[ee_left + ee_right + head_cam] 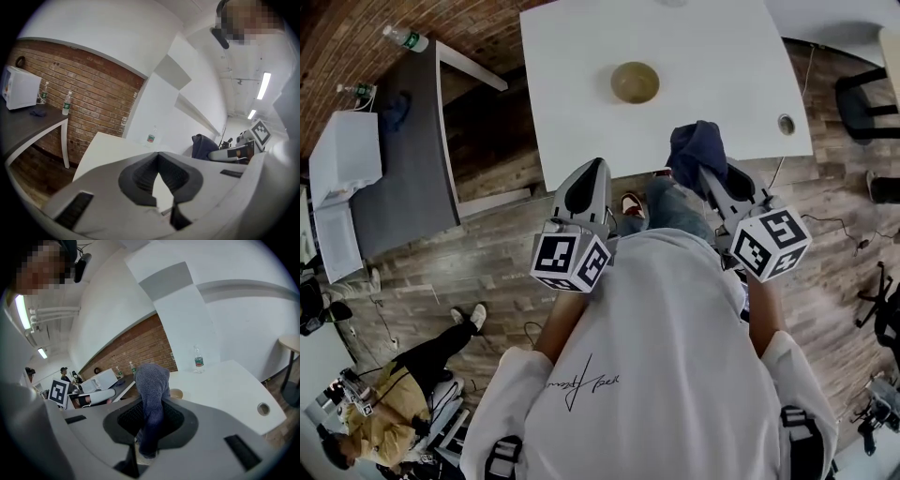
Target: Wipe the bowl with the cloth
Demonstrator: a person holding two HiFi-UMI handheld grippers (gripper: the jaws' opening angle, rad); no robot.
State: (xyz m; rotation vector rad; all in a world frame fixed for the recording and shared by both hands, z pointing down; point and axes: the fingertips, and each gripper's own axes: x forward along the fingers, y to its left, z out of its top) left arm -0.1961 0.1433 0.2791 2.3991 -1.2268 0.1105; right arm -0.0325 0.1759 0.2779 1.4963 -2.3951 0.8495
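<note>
A white table [694, 56] stands on a wooden floor [487, 253]. A grey table [403, 159] is at its left, along a brick wall [93, 89]. The bowl [635, 82] sits upright near the middle of the white table, its opening facing up. The right gripper [712, 178] is clamped on the blue cloth [696, 148] at the table's near edge. The cloth's long axis follows the jaws, with its bunched end pointing far. The left gripper [592, 173] has its jaws together and holds nothing.

One bowl [635, 82], one cloth [696, 148], two grippers [591, 173] [719, 190], two tables [712, 56] [403, 150], three bottles [400, 38] [358, 90] [198, 361] and one microwave [342, 155] are in view.
</note>
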